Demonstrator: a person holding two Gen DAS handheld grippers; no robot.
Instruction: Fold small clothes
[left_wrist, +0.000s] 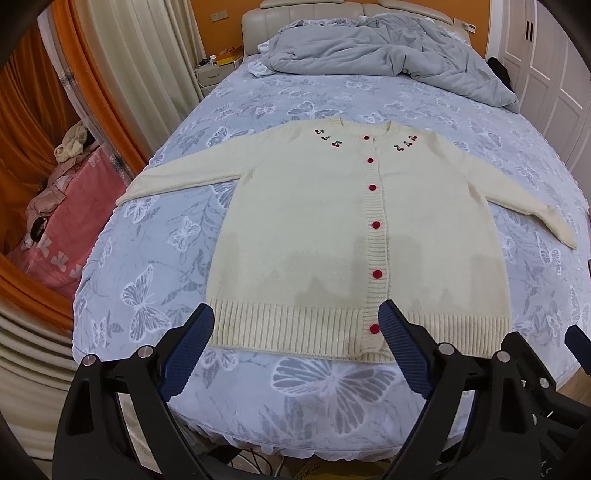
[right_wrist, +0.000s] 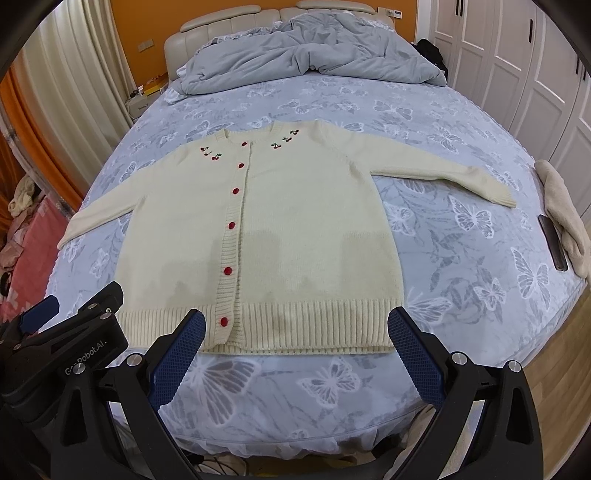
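Cream knit, a cardigan (left_wrist: 314, 225) lies flat and face up on the bed (left_wrist: 155, 258), buttoned with red buttons (left_wrist: 376, 273) down the front, small cherries stitched either side of the neck. Its ribbed hem runs along the near edge of the bed; both sleeves are spread out toward the side edges, collar toward the headboard (right_wrist: 229, 22).

Near the head of the bed a grey duvet (right_wrist: 314, 51) is bunched up, well apart from the cardigan. At the bed's right edge a beige cloth (right_wrist: 565, 218) lies with a dark flat strip (right_wrist: 552, 242) just beside it; what the strip is cannot be told. Off the left side sit a pink blanket (left_wrist: 70, 236) with clothes heaped on it, orange and cream curtains, and a nightstand (left_wrist: 212, 74). White wardrobe doors (right_wrist: 517, 55) stand to the right. Nothing lies on the cardigan itself.

The left gripper (left_wrist: 299, 325) hangs over the hem's left half, fingers wide apart, holding nothing. The right gripper (right_wrist: 295, 328) hangs over the hem's right half, likewise spread and bare. Seen from the right wrist, the left tool's black body bears white lettering that reads roughly "GenRobot.AI".
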